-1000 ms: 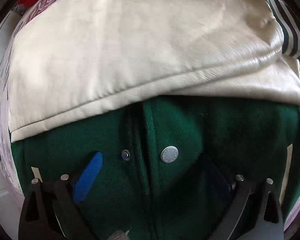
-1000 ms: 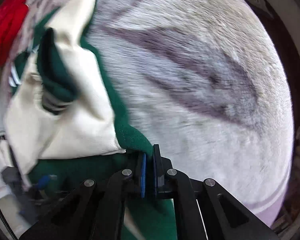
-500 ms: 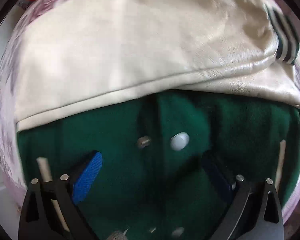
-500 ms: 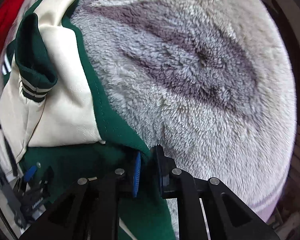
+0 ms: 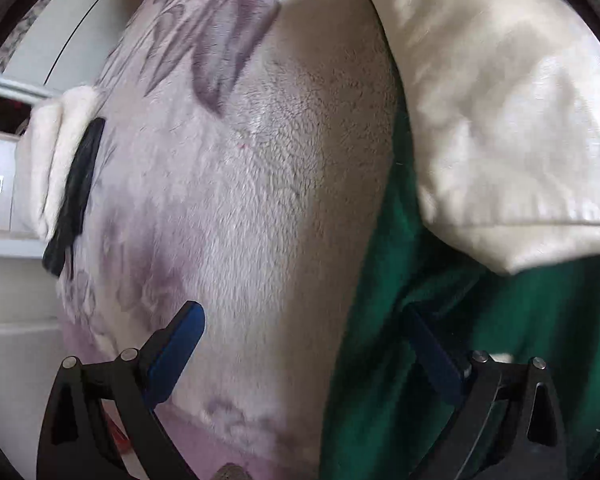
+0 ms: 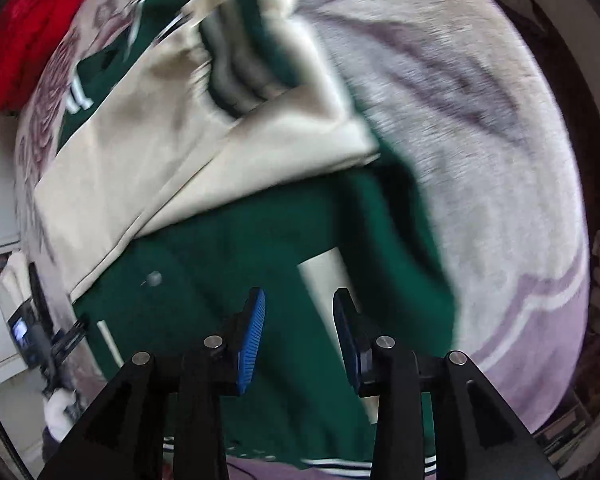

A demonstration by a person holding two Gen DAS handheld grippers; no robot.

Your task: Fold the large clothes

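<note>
The right gripper (image 6: 298, 336) pointed down over the green jacket (image 6: 228, 280). Its jaws had just been opening and held nothing. The left gripper (image 5: 304, 360) stood wide and empty by the jacket's edge. The jacket lay on the fuzzy blanket (image 5: 260, 168), sleeves (image 6: 148, 160) folded in. Next probably came folding the bottom up.

Fleece blanket (image 5: 260, 200), pale with purple floral print; green-cream jacket (image 6: 228, 264), red cloth (image 6: 24, 40) on it.
</note>
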